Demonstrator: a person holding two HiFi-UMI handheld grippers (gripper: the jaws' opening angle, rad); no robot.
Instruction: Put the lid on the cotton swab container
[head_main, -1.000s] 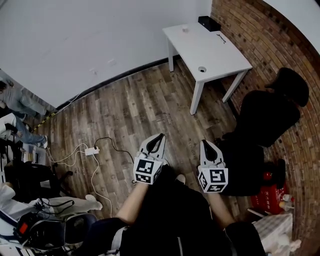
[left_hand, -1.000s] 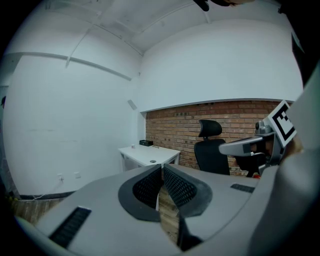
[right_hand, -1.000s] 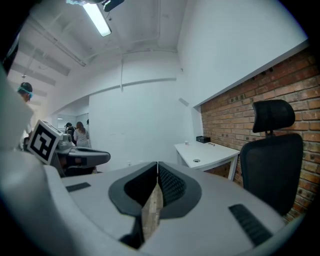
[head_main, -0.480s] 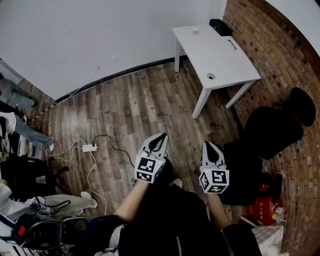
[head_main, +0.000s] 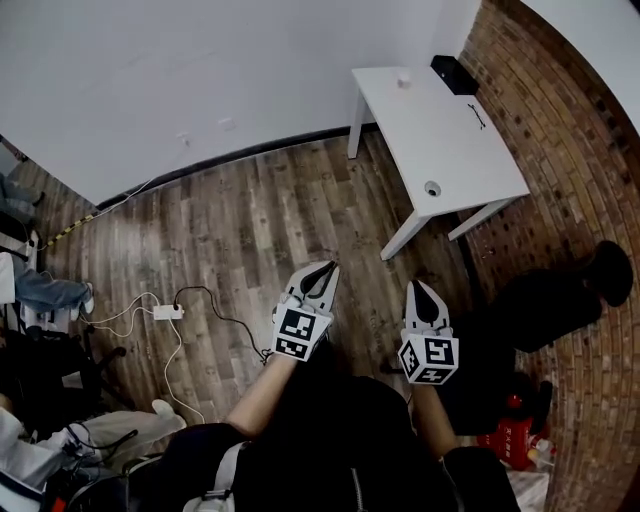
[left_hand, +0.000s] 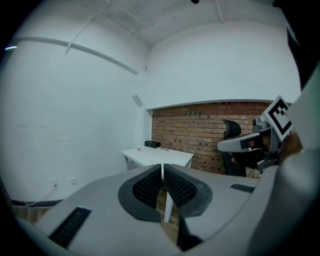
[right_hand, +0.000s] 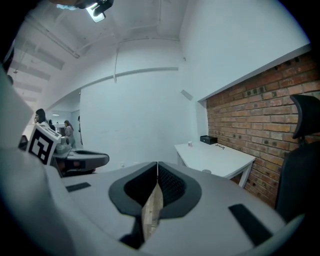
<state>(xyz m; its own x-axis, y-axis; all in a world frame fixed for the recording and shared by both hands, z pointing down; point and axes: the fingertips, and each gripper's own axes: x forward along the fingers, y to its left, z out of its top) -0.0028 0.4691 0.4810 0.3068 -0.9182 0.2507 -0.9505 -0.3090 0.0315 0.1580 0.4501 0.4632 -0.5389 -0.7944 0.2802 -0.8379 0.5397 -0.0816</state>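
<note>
A white table (head_main: 445, 130) stands against the brick wall, up and to the right in the head view. Near its front edge lies a small round thing (head_main: 432, 188). A small white item (head_main: 403, 80) sits at its far end. They are too small to tell which is the lid and which the container. My left gripper (head_main: 327, 268) and right gripper (head_main: 419, 288) are held side by side over the wooden floor, short of the table. Both are shut with nothing in them. The left gripper view shows the table (left_hand: 157, 156) past its closed tips, and so does the right gripper view (right_hand: 215, 159).
A black box (head_main: 453, 72) and a thin dark item (head_main: 477, 115) also lie on the table. A black office chair (head_main: 560, 300) stands to the right of me. A power strip with cables (head_main: 165, 312) lies on the floor at left. A red object (head_main: 510, 435) sits low right.
Both grippers have travelled forward together toward the table, still shut. The table now lies closer and lower in the head view, and the chair has slid down to the right.
</note>
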